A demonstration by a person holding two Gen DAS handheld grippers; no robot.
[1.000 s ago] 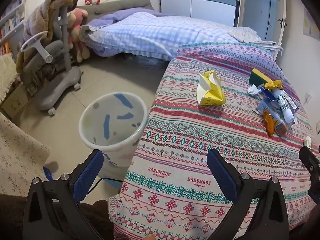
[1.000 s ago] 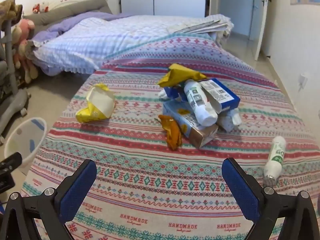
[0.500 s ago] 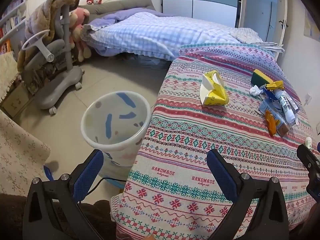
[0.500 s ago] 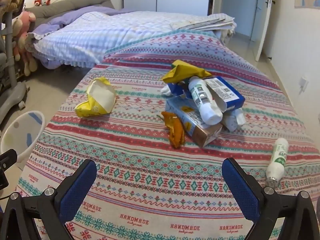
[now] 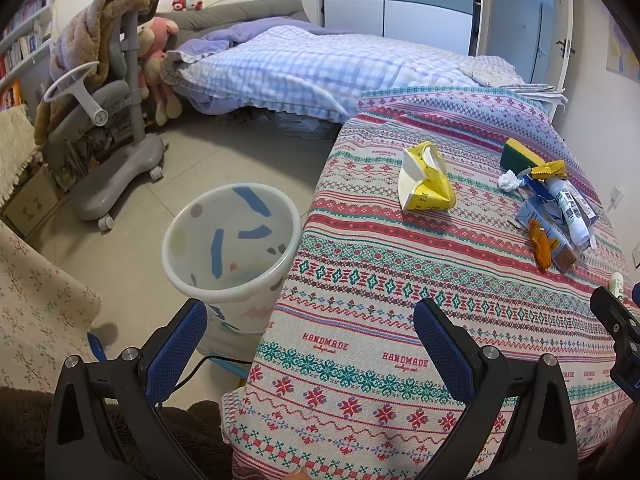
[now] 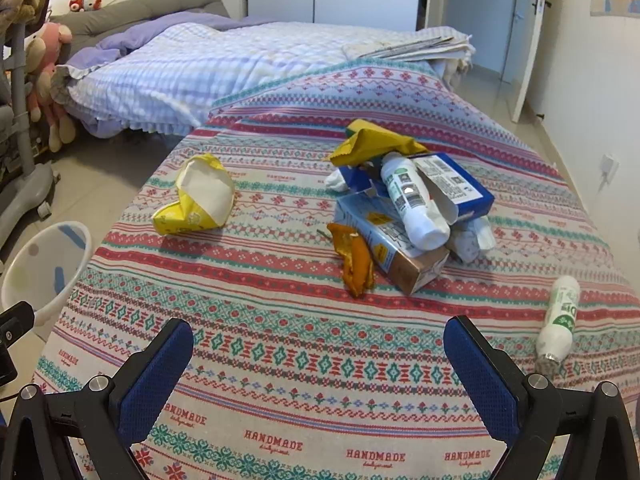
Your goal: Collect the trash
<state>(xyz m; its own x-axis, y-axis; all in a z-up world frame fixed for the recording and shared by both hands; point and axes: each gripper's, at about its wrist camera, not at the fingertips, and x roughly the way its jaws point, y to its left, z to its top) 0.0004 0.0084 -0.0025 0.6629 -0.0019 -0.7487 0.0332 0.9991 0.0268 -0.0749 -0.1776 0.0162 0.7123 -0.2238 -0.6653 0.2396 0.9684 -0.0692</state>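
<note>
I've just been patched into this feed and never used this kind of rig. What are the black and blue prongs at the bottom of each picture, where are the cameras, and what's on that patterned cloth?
The prongs are two handheld grippers, one per hand, each carrying a fisheye camera looking forward along its fingers. The left gripper and right gripper are both open and hold nothing.

On the patterned cloth lies trash: a crumpled yellow carton alone on the left, and a pile with an orange peel, a light blue carton, a white bottle, a dark blue box and a yellow wrapper. Another white bottle with green print lies apart on the right.

The left view also shows a white bin on the floor beside the cloth's edge.
</note>
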